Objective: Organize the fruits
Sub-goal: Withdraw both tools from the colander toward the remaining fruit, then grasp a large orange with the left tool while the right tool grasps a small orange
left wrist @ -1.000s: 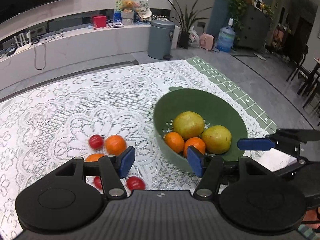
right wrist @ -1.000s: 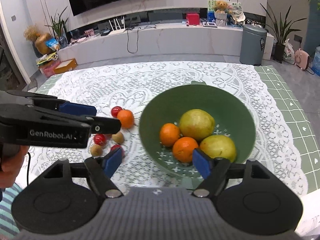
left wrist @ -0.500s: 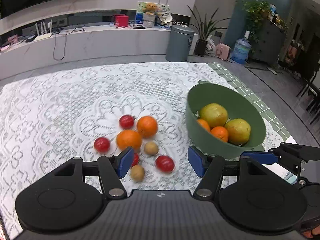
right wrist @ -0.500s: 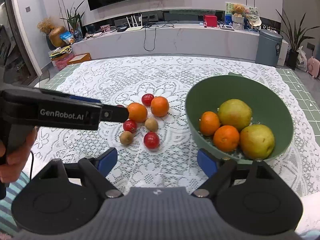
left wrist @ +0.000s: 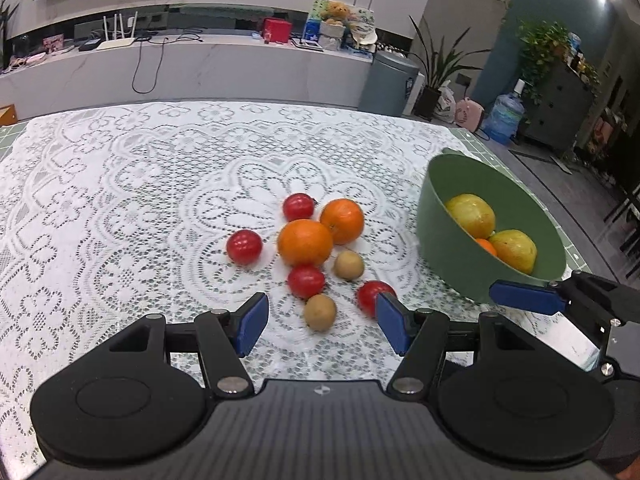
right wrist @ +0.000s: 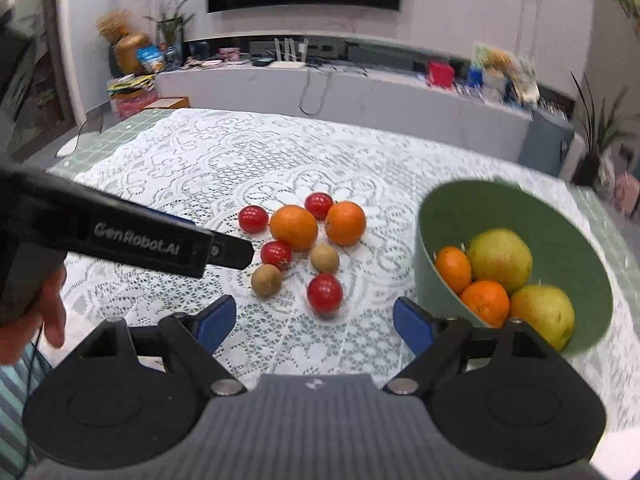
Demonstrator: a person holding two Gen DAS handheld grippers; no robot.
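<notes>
A green bowl (left wrist: 440, 220) at the right of the lace tablecloth holds two yellow-green pears (right wrist: 500, 258) and two oranges (right wrist: 484, 302). On the cloth to its left lie two oranges (left wrist: 305, 242), several red tomatoes (left wrist: 244, 246) and two small brown fruits (left wrist: 319, 312). My left gripper (left wrist: 320, 322) is open and empty, just short of the nearest brown fruit. My right gripper (right wrist: 316, 326) is open and empty, near a tomato (right wrist: 325, 293) and beside the bowl (right wrist: 568, 224). The left gripper's side (right wrist: 160, 236) shows in the right wrist view.
The white lace cloth (left wrist: 120, 200) covers a green gridded table. The table's right edge lies just past the bowl. A low white counter (left wrist: 180, 68), a grey bin (left wrist: 390, 78) and a water jug (left wrist: 502, 118) stand beyond the table.
Both grippers have swung left, away from the bowl and toward the loose fruit on the cloth. The bowl now sits at the right of both views. Both stay open.
</notes>
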